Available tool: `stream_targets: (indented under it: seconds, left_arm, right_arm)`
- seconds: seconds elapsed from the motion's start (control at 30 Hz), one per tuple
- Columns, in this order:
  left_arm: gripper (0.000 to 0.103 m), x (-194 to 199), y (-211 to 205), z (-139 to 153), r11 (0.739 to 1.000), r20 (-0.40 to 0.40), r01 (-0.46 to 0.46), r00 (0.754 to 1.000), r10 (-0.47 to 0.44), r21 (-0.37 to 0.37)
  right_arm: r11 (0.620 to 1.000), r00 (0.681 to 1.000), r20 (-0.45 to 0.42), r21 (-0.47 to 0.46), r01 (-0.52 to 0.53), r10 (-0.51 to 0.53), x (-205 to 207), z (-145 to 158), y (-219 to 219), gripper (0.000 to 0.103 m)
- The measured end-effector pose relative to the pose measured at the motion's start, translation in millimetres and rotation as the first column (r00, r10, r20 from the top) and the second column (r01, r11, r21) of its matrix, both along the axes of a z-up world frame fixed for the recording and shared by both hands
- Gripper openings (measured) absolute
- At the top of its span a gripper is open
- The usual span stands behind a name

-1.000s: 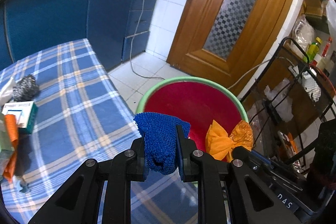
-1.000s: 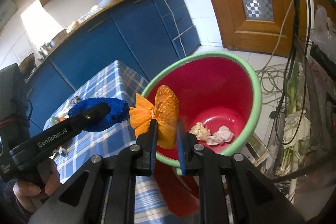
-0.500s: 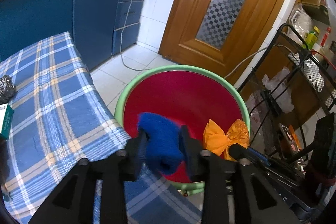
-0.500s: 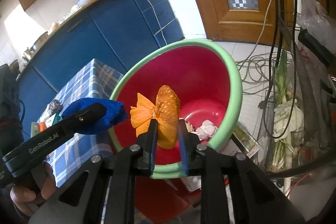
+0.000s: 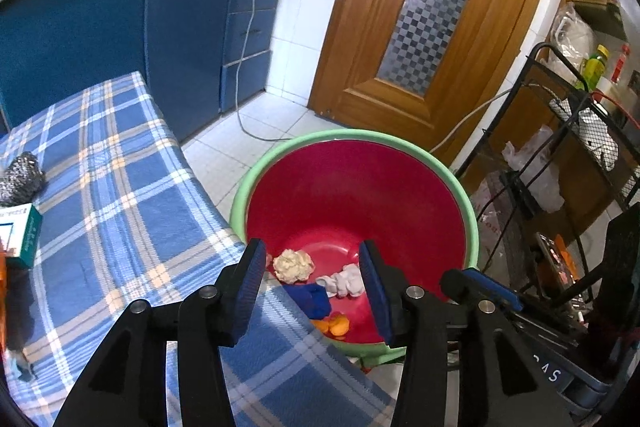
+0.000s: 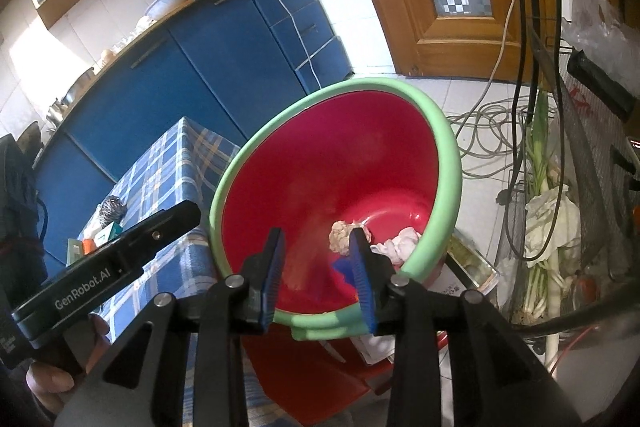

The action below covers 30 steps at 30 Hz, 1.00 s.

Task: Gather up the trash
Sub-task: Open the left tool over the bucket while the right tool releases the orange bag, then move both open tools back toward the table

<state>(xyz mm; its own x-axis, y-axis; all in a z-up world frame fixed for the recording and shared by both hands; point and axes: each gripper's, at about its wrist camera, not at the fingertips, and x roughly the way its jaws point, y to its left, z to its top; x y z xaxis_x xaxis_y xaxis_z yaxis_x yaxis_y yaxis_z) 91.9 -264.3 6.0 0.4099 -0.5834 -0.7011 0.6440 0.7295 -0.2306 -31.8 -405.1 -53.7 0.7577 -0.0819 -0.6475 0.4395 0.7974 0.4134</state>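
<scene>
A red basin with a green rim (image 5: 460, 187) (image 6: 448, 163) stands beside the checked table. In it lie a blue cloth (image 5: 310, 297) (image 6: 342, 265), an orange wad (image 5: 336, 325), a beige crumpled wad (image 5: 292, 265) (image 6: 340, 235) and a white wad (image 5: 344, 279) (image 6: 400, 243). My left gripper (image 5: 314, 289) is open and empty above the basin's near side. My right gripper (image 6: 318, 277) is open and empty over the basin's near rim.
The blue checked tablecloth (image 5: 112, 187) holds a steel scourer (image 5: 20, 177) (image 6: 112, 209), a teal-and-white box (image 5: 20, 233) and an orange item at the left edge. A black wire rack (image 5: 560, 155) with bags stands right. Cables (image 6: 488, 143) lie on the tiled floor.
Both grippers opened. The blue cloth dropped from the left one and the orange wad from the right one into the basin.
</scene>
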Motion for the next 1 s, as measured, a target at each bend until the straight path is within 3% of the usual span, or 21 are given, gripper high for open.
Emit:
stream_targets:
  seconds: [0.53,1.0]
  left_arm:
    - [0.050,-6.4,44.7,17.2,0.996,0.030,-0.094,0.995,0.094,0.000]
    - [0.050,-3.7,123.4,32.0,0.965,0.062,-0.261,0.964,0.260,0.008]
  right_arm:
    - [0.999,0.999,0.028,-0.027,-0.035,0.036,-2.8,16.9,18.3,0.036]
    - [0.991,0.991,0.029,-0.048,-0.126,0.128,10.0,25.0,52.5,0.050]
